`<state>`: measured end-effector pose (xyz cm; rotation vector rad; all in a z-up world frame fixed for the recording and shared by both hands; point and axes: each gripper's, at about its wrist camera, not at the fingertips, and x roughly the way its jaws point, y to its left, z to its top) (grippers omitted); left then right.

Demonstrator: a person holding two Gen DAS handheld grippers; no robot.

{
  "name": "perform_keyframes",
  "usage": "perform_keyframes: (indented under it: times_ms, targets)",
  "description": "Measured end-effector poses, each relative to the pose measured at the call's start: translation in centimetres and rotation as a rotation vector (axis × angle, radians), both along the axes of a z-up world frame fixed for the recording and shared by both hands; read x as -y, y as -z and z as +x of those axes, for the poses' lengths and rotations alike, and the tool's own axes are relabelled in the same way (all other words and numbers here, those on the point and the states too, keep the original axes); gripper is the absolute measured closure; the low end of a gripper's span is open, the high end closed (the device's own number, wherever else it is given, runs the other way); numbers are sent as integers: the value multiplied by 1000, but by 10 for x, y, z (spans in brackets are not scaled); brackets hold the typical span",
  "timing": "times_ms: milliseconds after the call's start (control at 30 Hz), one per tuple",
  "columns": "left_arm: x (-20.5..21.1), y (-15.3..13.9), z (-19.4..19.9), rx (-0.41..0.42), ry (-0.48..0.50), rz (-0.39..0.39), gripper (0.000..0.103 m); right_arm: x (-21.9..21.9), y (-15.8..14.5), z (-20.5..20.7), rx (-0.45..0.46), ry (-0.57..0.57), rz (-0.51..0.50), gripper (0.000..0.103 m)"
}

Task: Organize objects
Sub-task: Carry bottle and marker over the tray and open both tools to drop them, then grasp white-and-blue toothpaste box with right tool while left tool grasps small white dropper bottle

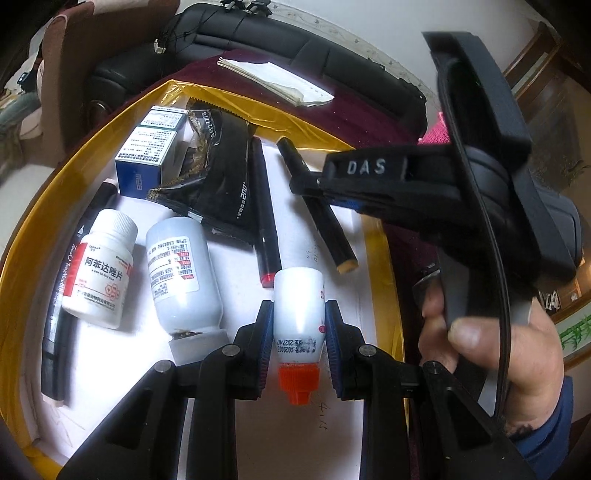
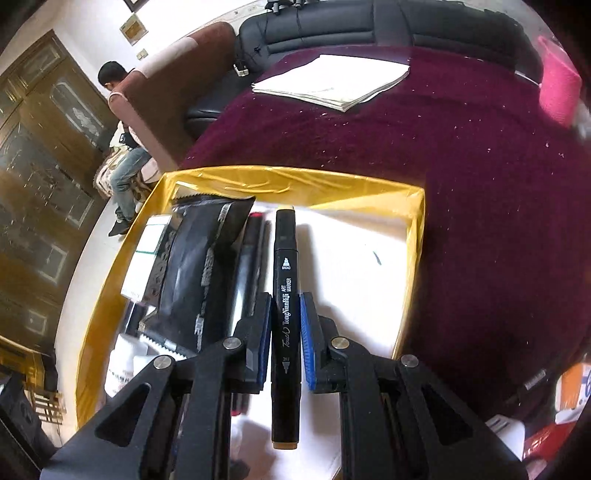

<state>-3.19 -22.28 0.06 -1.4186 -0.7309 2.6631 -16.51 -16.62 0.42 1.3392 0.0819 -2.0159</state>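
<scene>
Your left gripper (image 1: 299,332) is clamping a small dropper bottle (image 1: 298,325) with an orange cap over the yellow box (image 1: 380,243); your right gripper (image 2: 285,332) is pinching a black marker (image 2: 284,314) near the box's right wall, white floor lying open beside it; two pill bottles (image 1: 101,269), cartons (image 1: 147,155), a black pouch (image 1: 218,173) and another marker (image 1: 264,218) are crowding the left side.

- A home living room, going by the furniture.
- A black leather sofa (image 2: 369,26) runs along the wall at 12 o'clock, behind a table under a maroon cloth (image 2: 461,177).
- A brown armchair (image 2: 162,96) stands at 10 o'clock with a person (image 2: 122,122) seated beside it.
- A carved wooden cabinet with glass doors (image 2: 40,155) fills 9 o'clock.
</scene>
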Motion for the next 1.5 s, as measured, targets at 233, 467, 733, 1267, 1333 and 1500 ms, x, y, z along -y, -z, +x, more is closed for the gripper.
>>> perform_keyframes:
  times_ms: [233, 467, 733, 1267, 1333, 1500]
  targets:
    - [2, 1, 3, 1, -14, 17, 80, 14, -2, 4, -63, -27, 61, 91]
    - [7, -1, 7, 12, -14, 24, 80, 23, 2, 10, -26, -65, 53, 90]
    - [1, -11, 18, -3, 0, 6, 79, -6, -6, 12, 75, -54, -95, 90]
    - [-47, -42, 13, -57, 80, -50, 78, -189, -38, -53, -76, 187, 7, 88]
    - [-60, -42, 14, -54, 110, -56, 78, -218, -26, -65, -74, 245, 90, 88]
    - [-83, -43, 19, -49, 170, -73, 78, -256, -10, -37, 61, 185, 6, 85]
